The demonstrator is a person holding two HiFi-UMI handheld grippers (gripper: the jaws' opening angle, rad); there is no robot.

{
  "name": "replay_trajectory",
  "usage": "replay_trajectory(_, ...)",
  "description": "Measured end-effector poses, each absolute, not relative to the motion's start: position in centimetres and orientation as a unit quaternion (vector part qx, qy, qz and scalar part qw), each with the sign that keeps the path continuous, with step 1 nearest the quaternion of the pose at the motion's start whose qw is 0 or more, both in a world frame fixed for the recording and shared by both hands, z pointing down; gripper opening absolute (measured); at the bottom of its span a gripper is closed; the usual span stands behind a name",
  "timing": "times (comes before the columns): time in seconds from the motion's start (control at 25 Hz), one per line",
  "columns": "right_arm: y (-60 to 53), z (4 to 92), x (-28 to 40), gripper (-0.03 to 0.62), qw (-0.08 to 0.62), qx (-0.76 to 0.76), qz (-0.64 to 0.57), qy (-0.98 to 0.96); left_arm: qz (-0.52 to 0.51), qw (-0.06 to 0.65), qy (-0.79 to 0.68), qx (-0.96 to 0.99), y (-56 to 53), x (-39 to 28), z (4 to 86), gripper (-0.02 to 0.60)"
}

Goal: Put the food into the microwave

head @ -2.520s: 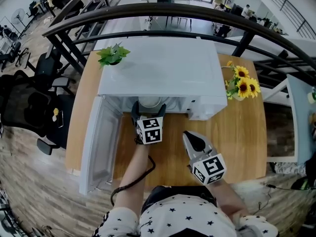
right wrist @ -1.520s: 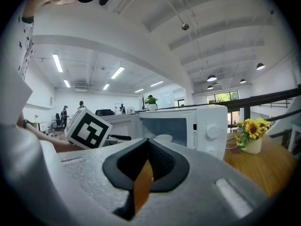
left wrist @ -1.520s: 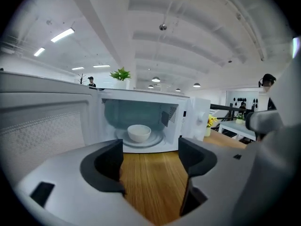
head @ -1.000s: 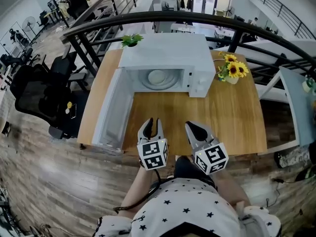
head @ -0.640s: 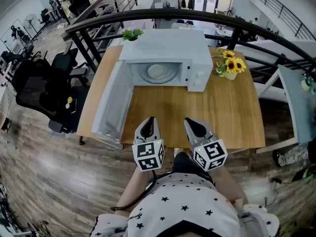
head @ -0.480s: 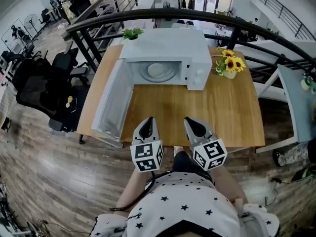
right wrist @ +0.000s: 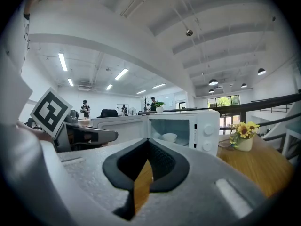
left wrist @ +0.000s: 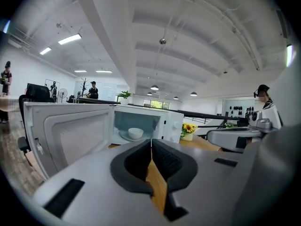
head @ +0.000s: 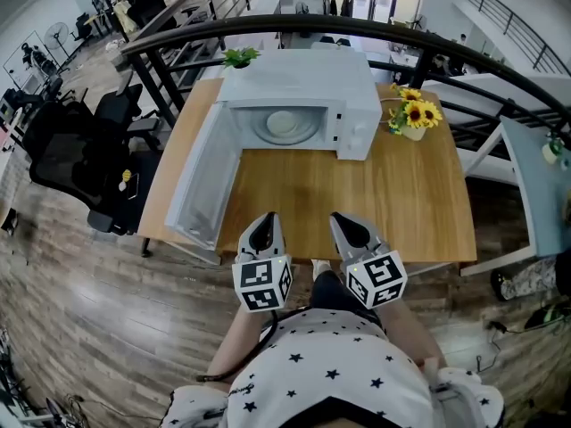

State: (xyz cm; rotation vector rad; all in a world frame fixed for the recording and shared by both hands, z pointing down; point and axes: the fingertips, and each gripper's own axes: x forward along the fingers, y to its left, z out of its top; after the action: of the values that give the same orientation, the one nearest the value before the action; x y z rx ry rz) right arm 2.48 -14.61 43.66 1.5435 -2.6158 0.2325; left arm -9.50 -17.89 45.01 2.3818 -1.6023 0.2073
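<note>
The left claw (head: 266, 219) and right claw (head: 343, 221) are hovering side by side, both pinched fully together, gripping nothing. Well ahead of them, a small white bowl (head: 284, 123) is sitting inside the open white microwave (head: 303, 74).

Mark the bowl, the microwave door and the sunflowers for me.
bowl (head: 283, 124): head view, middle of its inside
microwave door (head: 201, 181): head view, inner panel
sunflowers (head: 421, 112): head view, a yellow bloom
</note>
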Motion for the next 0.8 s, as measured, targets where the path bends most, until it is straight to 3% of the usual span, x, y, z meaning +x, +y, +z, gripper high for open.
replay_trajectory(0.8, -14.83, 43.59, 2.66, 0.005, 0.042, 0.510, 0.083, -0.855, 0.076, 0.134, -0.548, 0.822, -17.94, -9.36, 45.45, 0.009)
